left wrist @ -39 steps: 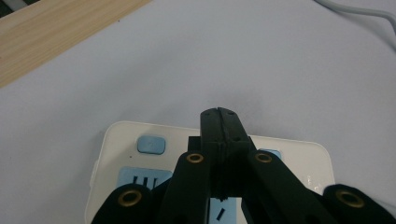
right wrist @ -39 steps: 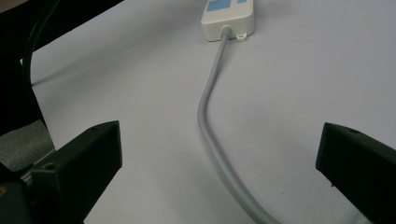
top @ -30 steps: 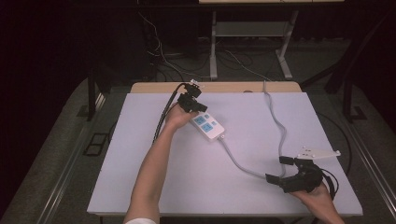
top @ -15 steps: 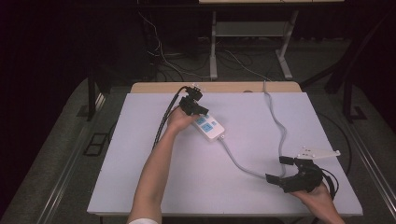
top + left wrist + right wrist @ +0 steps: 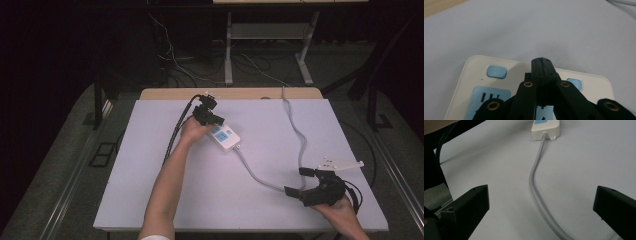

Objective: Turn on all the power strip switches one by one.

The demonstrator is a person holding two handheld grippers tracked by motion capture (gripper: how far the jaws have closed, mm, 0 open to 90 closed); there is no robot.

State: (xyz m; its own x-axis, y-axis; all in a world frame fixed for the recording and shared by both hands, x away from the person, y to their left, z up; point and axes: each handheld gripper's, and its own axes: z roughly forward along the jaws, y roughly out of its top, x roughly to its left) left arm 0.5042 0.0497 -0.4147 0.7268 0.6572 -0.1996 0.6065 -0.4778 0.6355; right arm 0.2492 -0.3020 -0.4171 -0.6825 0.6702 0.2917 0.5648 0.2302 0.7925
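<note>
Left tongs point(image 5: 541, 61): jaws are pressing flat together with nothing between them; the tip is hovering over or resting on the face of the power strip point(image 5: 225, 137), between its two blue buttons point(image 5: 496, 71). Whether it is touching cannot be told.

Right tongs point(image 5: 301, 182): jaws are standing wide apart, low over the surface point(image 5: 150, 200) at the near right, straddling the grey cord point(image 5: 534, 180) without touching it.

Power strip: it is lying flat toward the far middle of the surface, just beside the left hand point(image 5: 192, 131), its cord running off toward the right tongs and then curving back to the far edge.

Change since a second ago: almost none; the strip and cord are lying where they lay, and both hands are keeping nearly the same posts.

Meaning for the work: the closed tip is probably lining up to push one of the switches, while the right tongs are waiting to pin the cord.
</note>
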